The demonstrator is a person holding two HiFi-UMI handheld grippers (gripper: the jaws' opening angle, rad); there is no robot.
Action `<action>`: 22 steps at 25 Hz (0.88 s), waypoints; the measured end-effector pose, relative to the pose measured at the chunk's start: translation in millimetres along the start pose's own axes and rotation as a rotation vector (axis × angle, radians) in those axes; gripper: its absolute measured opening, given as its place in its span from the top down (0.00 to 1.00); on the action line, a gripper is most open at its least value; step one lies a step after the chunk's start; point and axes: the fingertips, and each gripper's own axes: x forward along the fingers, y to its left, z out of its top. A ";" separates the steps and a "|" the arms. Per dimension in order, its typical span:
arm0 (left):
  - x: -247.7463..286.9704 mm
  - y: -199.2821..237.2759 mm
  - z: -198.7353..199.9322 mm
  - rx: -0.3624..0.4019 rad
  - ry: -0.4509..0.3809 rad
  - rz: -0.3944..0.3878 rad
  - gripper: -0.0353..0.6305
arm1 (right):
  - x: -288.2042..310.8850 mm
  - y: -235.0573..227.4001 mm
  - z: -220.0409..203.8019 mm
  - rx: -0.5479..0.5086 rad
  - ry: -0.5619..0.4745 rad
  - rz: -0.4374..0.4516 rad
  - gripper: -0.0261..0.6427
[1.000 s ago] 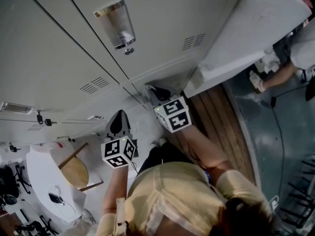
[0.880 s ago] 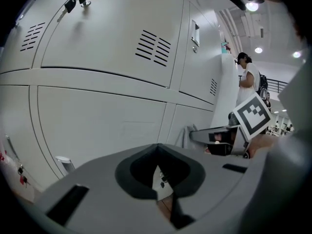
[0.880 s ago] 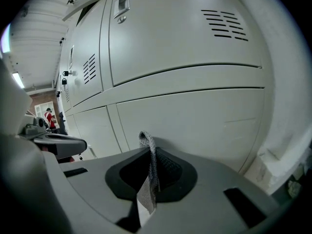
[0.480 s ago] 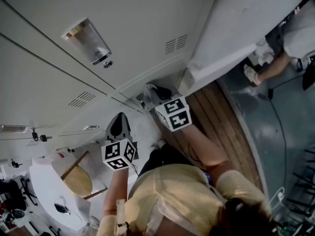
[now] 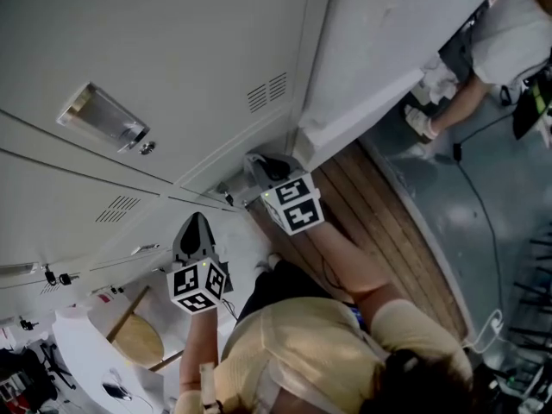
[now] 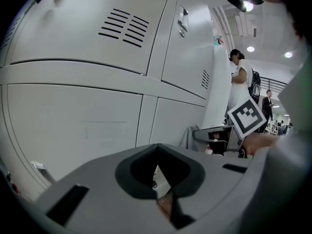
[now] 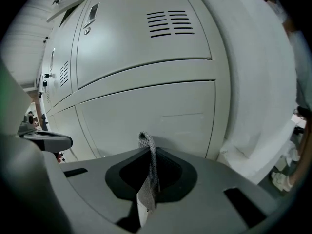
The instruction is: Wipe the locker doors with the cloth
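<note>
Left gripper (image 5: 195, 235) hangs low at the left of the head view, its nose pointing at the lower locker doors (image 5: 172, 50) but apart from them. In the left gripper view (image 6: 168, 206) its jaws are together with nothing between them, and a plain lower door panel fills the space ahead. To its right, and nearer the lockers, the right gripper (image 5: 263, 169) is clamped on the cloth (image 7: 147, 179). A thin grey patterned strip runs up between the closed jaws (image 7: 146, 199), and its folded tip stands just above them. That tip sits in front of the lower door, beneath the seam that divides it from the upper door with the vent slots (image 7: 168, 23). Whether the cloth touches the metal cannot be told. From the left gripper view the cloth (image 6: 187, 138) shows as a pale fold hanging at the nose of the right gripper (image 6: 214, 135), close to the foot of the lockers. Up on the doors, a metal handle (image 5: 103, 119) lies left of the vent slots (image 5: 266, 91). Right of the grippers, a strip of wooden floor (image 5: 388, 222) runs along the base of the lockers. A person (image 5: 509, 24) in white stands at the upper right corner.
</note>
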 end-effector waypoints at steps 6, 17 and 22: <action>4.3 -1.0 -0.7 0.003 0.008 -0.008 0.94 | 0.9 -20.8 -1.9 0.022 0.006 -0.049 0.94; 9.7 5.1 0.2 -0.005 0.015 -0.010 0.94 | 0.4 -54.1 -6.8 0.044 0.028 -0.163 0.94; 11.4 6.8 -1.9 -0.008 0.023 -0.011 0.94 | 1.6 -64.1 -9.4 0.055 0.035 -0.197 0.94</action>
